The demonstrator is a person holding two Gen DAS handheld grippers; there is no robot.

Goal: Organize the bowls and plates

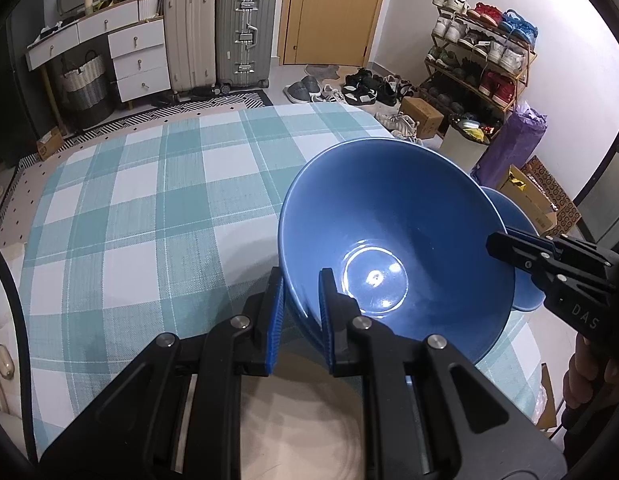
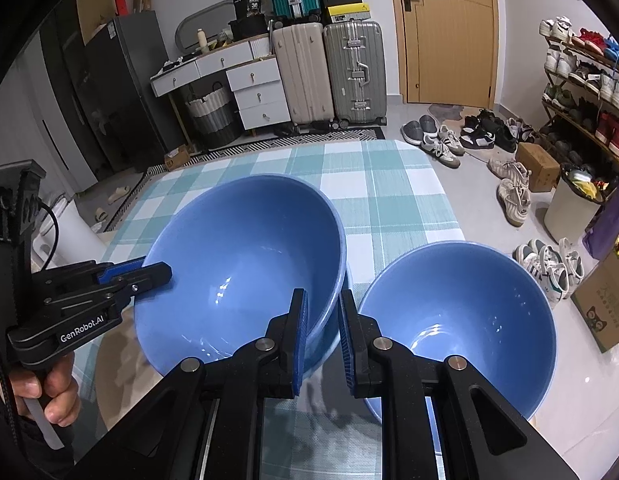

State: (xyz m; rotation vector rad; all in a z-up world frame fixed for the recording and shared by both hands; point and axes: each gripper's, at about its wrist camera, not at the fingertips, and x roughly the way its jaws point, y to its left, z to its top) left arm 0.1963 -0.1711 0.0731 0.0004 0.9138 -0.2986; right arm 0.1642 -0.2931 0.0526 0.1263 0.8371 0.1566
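- The larger blue bowl (image 1: 397,248) sits tilted above the checked tablecloth (image 1: 149,208), mouth facing up and toward the cameras.
- The left gripper (image 1: 301,300) pinches its near rim, one blue pad outside the wall and one inside.
- A second blue bowl (image 2: 461,320) is just to the right, near the table edge; in the left wrist view it is mostly hidden behind the first.
- The right gripper (image 2: 323,320) has its jaws slightly apart in the gap between the bowls; whether it grips either wall I cannot tell.
- Suitcases (image 2: 329,72), a door (image 2: 445,32) and a shoe rack (image 1: 481,56) stand beyond the table.
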